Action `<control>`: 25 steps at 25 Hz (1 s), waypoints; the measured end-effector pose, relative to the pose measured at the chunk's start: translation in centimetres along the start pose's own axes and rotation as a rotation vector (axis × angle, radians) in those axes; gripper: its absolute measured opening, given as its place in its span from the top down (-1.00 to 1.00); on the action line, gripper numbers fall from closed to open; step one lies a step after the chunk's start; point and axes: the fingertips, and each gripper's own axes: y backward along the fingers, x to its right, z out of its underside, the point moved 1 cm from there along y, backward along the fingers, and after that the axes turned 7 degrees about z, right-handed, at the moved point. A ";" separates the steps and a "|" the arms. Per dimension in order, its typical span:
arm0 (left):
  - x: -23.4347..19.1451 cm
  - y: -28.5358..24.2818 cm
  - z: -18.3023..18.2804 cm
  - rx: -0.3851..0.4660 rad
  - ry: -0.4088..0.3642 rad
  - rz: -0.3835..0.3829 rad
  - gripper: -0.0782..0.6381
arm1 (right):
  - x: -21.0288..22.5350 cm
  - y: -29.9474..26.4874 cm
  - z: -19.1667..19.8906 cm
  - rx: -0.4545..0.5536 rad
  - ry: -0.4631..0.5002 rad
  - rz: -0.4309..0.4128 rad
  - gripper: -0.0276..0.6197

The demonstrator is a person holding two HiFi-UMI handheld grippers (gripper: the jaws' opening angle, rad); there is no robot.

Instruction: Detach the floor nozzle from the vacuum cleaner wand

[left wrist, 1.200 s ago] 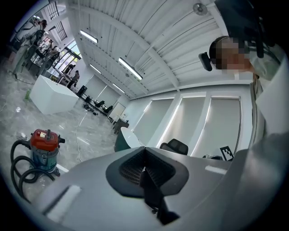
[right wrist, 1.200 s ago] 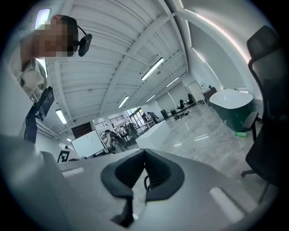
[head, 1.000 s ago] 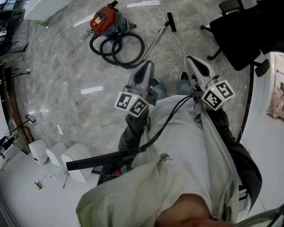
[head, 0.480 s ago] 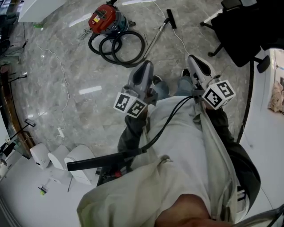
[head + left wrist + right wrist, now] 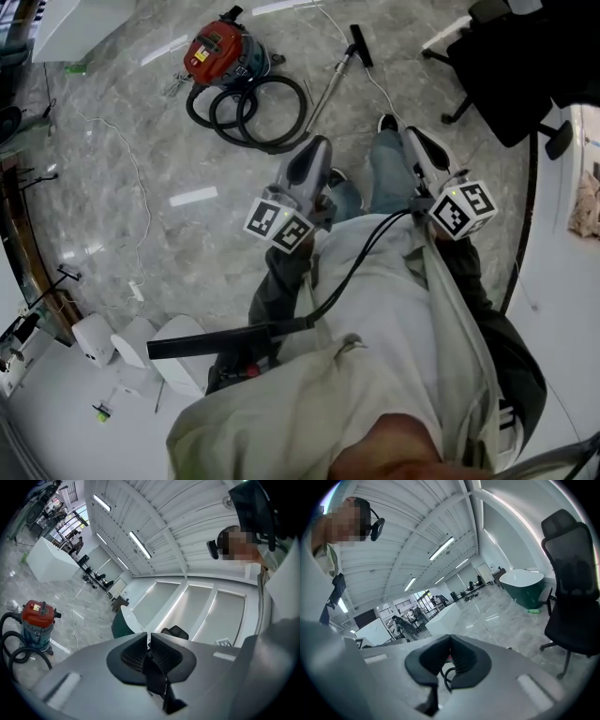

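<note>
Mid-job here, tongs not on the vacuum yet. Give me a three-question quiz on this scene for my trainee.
1. How do the left tongs and right tongs stand?
2. Where is the hose? A: coiled beside the red canister. B: on the office chair. C: in the left tongs.
3. True or false: the floor nozzle is already off the wand.
Key: 1. Both shut, empty. 2. A. 3. False: it sits on the wand's far end.
</note>
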 end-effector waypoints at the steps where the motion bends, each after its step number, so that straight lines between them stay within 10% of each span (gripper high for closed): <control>1: -0.4 -0.6 0.1 -0.003 0.003 -0.007 0.76 | 0.6 -0.6 -0.3 -0.006 -0.002 0.000 0.91; 17: -8.6 -18.5 -3.8 0.059 -0.086 -0.231 0.76 | 13.9 -14.7 -10.7 -0.123 0.035 -0.142 0.91; 25: -22.4 -21.7 7.0 -0.148 -0.098 -0.381 0.55 | 22.4 -23.4 -4.0 -0.194 0.144 -0.074 0.91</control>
